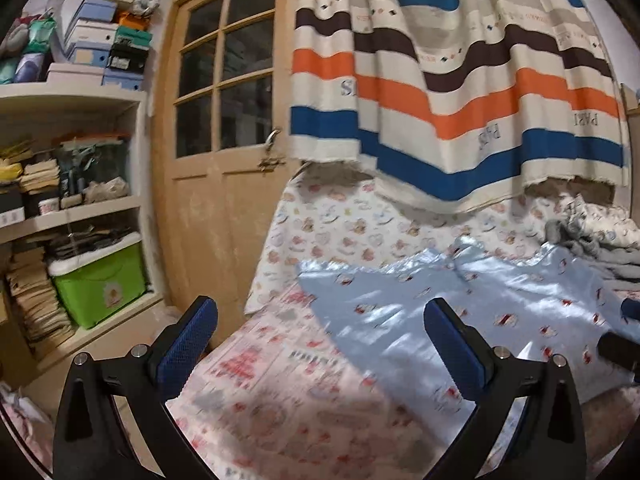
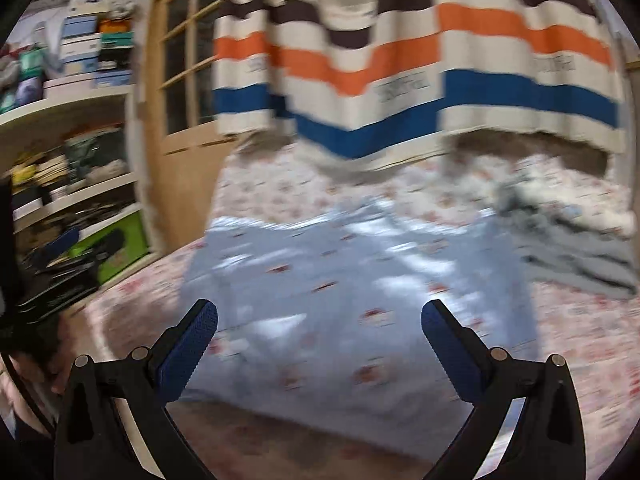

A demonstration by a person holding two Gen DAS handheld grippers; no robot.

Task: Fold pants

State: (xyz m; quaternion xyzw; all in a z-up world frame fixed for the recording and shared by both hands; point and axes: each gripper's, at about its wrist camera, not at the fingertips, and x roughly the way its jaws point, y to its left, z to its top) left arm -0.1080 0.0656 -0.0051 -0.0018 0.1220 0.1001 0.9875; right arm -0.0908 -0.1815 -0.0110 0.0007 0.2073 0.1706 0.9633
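Note:
Light blue satin pants point(image 1: 440, 312) with small red prints lie spread flat on the bed's patterned sheet point(image 1: 280, 400). My left gripper point(image 1: 320, 306) hovers over the sheet at the pants' left edge, open, with nothing between its blue pads. In the blurred right wrist view, my right gripper point(image 2: 320, 306) hangs above the near part of the pants point(image 2: 340, 280), open wide and empty. The right gripper's fingers point(image 1: 624, 344) show at the right edge of the left wrist view. The left gripper point(image 2: 72, 248) appears dimly at the left of the right wrist view.
A crumpled grey garment point(image 1: 592, 248) lies at the bed's far right. A striped curtain point(image 1: 440, 80) hangs over the head of the bed. A wooden door point(image 1: 224, 120) and cluttered shelves point(image 1: 72, 200) with a green box point(image 1: 100, 284) stand to the left.

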